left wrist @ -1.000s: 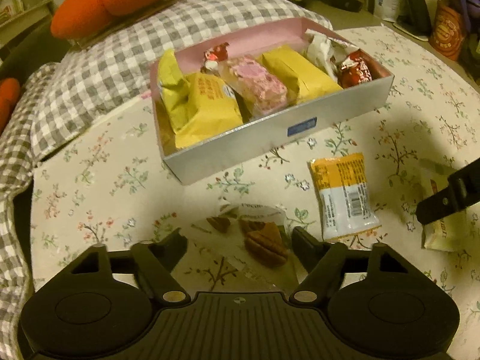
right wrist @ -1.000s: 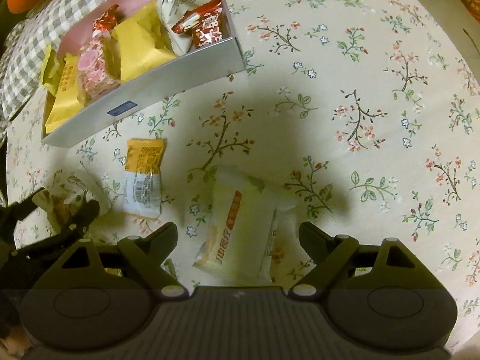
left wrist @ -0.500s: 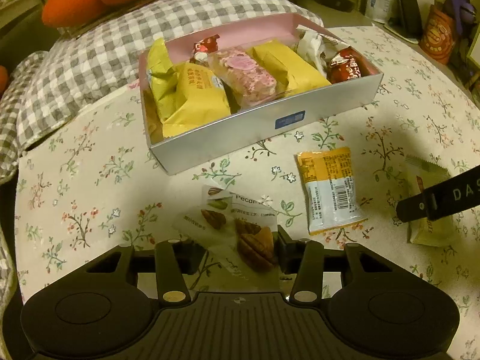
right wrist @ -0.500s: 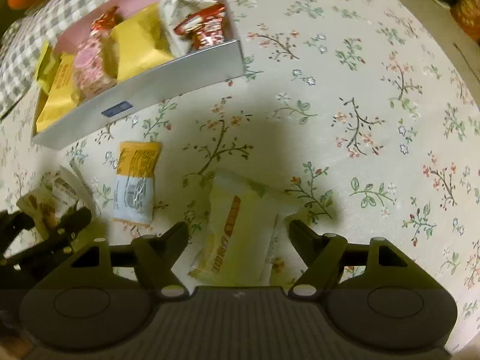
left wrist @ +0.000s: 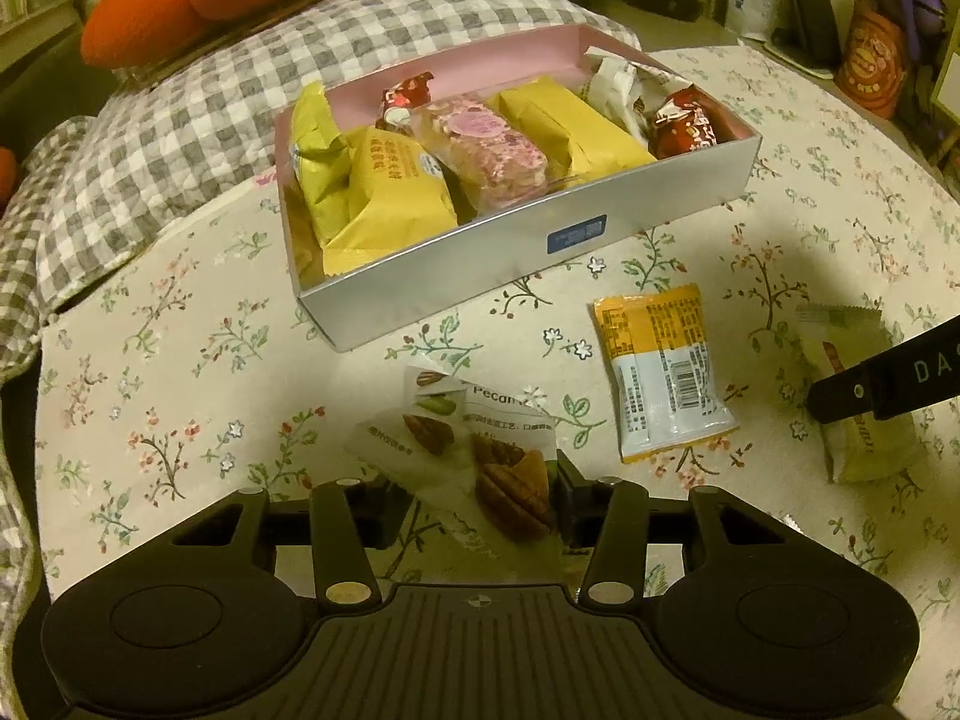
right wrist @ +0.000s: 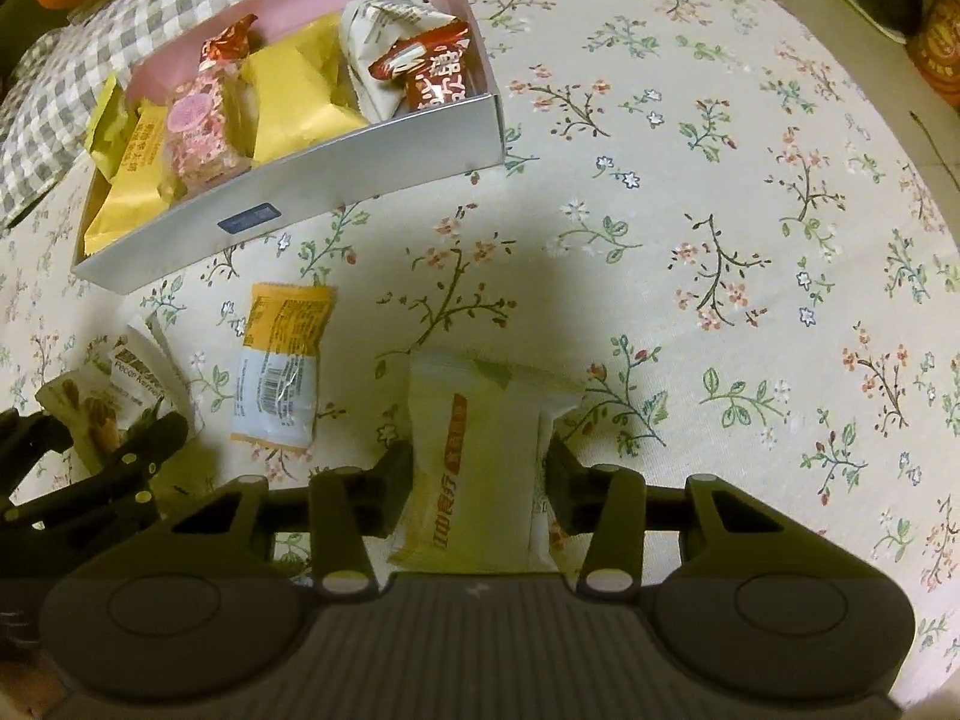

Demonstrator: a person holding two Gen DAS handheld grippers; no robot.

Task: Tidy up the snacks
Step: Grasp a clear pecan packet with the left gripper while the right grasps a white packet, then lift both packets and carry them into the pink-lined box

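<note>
Two snack packets gripped on the flowered worktop (right wrist: pixel 720 192), near side of the snack box (left wrist: pixel 528 264).

Open cloth to the right. Left gripper (left wrist: pixel 480 489) clamped on clear pecan packet (left wrist: pixel 480 450); right gripper (right wrist: pixel 480 480) closing, jaws pressing pale packet (right wrist: pixel 480 450). Orange-and-white packet (left wrist: pixel 660 372) flat between. Packets' near ends hidden behind the grippers.

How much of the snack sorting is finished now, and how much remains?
Done: the silver box already holds several packets, yellow, pink, white and red. In hand: the left gripper is shut on the pecan packet; the right gripper is closing on the cream packet, pads at its sides. Both packets lie on the tablecloth. Left: the orange-and-white packet, untouched.
</note>
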